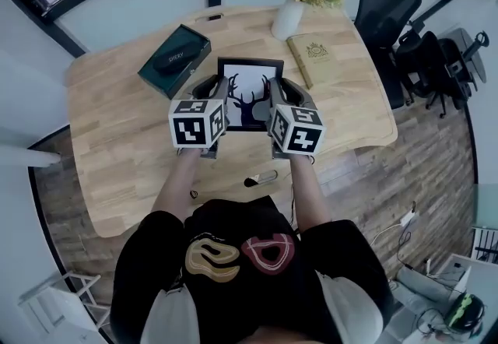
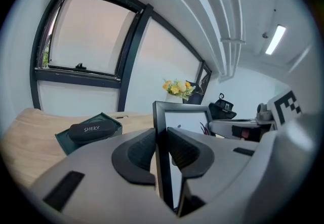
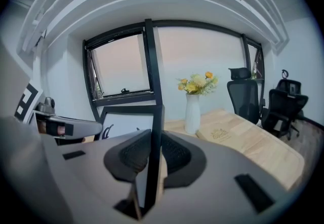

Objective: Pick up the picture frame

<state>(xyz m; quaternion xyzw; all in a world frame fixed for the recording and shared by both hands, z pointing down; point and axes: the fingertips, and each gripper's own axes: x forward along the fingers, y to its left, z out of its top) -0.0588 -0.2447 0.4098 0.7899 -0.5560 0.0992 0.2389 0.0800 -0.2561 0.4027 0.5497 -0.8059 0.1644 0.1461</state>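
Left hand-held gripper [image 2: 162, 142]: jaws clamped on the left edge of the picture frame [image 1: 250, 97].
Right hand-held gripper [image 3: 153, 149]: jaws clamped on its right edge.
Tip: best to raise both sides evenly, frame level over the tabletop [image 1: 117, 140].

Open wood left and front, clutter along the far edge.
The table [image 1: 109, 156] is bare on its left side and front right. Beyond the picture frame [image 1: 249, 97], held over the middle, a green box [image 1: 174, 60] sits far left and a vase [image 1: 288, 17] and book [image 1: 315, 57] far right, with a gap between box and vase. Office chairs [image 1: 393, 0] crowd the right end.
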